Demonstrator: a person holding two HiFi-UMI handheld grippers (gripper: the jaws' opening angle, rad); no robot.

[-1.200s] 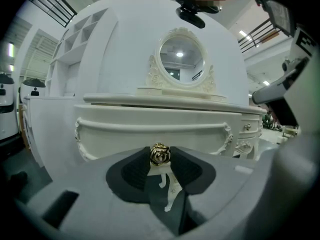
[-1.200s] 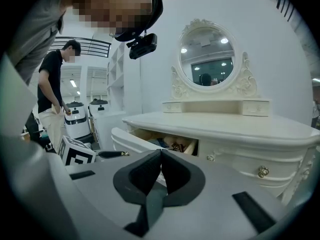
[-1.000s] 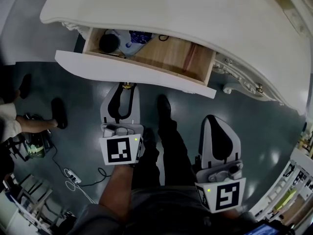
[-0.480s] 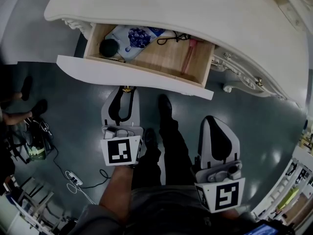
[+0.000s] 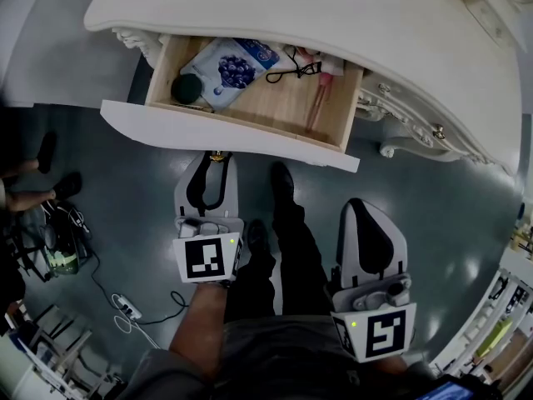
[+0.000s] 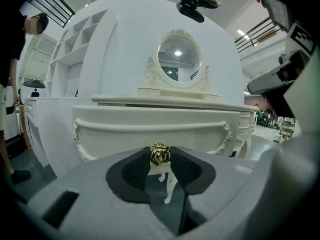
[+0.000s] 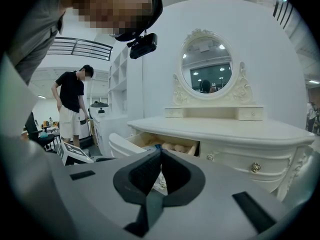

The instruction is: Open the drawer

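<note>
Presently, entries ran left to right, each place reckoned from the drawer (image 5: 225,132).

1. Person (image 7: 72,104) in a black top and pale shorts: stood well left of the drawer, as the right gripper view showed.
2. Power strip (image 5: 125,300): lay on the grey floor (image 5: 133,198), left of the drawer and well clear of it.
3. Drawer: stood pulled well out from under the white dressing table (image 5: 333,23), with its wooden bottom exposed.
4. Dark round object (image 5: 186,88): sat at the drawer's left end.
5. Blue-printed packet (image 5: 229,63): lay just right of the round object, toward the drawer's back.
6. Black eyelash curler (image 5: 293,72): lay right of the packet, also toward the back.
7. Slim pink stick (image 5: 319,102): lay front to back near the drawer's right wall.
8. Gold knob (image 6: 160,154): was fixed about midway along the drawer's front panel.
9. Left gripper (image 5: 215,158): was just in front of the drawer, with its jaws clamped on the gold knob, one pad pressed on each side.
10. Oval mirror (image 6: 178,61): stood on the table top, above and behind the drawer.
11. Dark shoe (image 5: 281,182): was on the floor in front of the drawer, between the two grippers.
12. Right gripper (image 5: 360,211): hung well back from the drawer's right end, touching nothing. Its jaws met tip to tip with nothing between them.
13. Second gold knob (image 7: 255,167): sat on a closed front to the right of the drawer.
</note>
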